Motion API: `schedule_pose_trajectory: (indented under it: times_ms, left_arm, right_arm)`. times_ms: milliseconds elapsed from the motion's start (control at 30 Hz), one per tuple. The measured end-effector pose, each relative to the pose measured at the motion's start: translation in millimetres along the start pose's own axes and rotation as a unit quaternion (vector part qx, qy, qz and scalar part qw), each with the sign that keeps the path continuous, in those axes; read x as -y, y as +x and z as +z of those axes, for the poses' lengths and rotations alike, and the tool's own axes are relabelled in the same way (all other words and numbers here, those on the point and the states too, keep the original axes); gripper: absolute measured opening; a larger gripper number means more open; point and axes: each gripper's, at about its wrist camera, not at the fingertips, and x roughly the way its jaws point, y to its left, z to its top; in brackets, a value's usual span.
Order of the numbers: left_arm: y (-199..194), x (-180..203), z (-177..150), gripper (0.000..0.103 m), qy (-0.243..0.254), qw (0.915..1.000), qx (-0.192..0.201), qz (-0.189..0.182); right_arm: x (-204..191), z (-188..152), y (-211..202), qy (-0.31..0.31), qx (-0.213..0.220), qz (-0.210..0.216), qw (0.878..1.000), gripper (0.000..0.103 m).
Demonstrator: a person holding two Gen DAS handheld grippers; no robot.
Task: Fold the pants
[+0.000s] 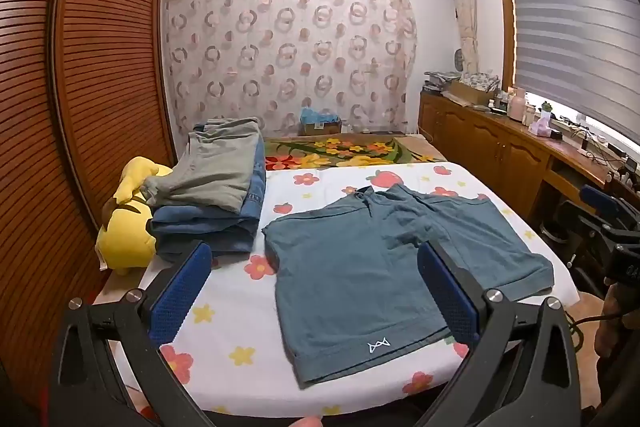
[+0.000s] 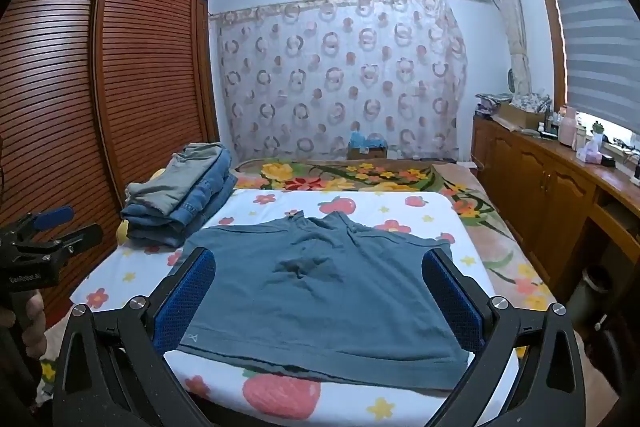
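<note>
A pair of teal-blue shorts (image 1: 384,263) lies spread flat on the white flowered sheet (image 1: 240,315), legs toward me, a small white logo on the near left hem. In the right wrist view the same shorts (image 2: 320,287) fill the middle. My left gripper (image 1: 316,267) hangs open above the near left part of the shorts, with nothing between its blue pads (image 1: 180,295). My right gripper (image 2: 320,275) is open too, its fingers standing wide over the shorts' near edge, not touching the cloth. Each gripper also shows at the edge of the other's view.
A stack of folded jeans and grey trousers (image 1: 216,195) sits at the sheet's far left, beside a yellow plush toy (image 1: 128,223). A slatted wooden wardrobe (image 1: 80,67) stands left, a low wooden cabinet (image 2: 560,187) right. A flowered blanket (image 2: 352,177) lies beyond the sheet.
</note>
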Motion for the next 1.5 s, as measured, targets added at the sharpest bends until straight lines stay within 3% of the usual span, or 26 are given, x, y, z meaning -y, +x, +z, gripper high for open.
schedule_pose_trajectory:
  times_ms: [1500]
  left_arm:
    - [1.6,-1.4,-3.0,0.103,-0.005,1.0000,-0.004,0.001]
  right_arm:
    - [1.9,-0.5,-8.5,0.009,0.004,-0.008,1.000,0.103]
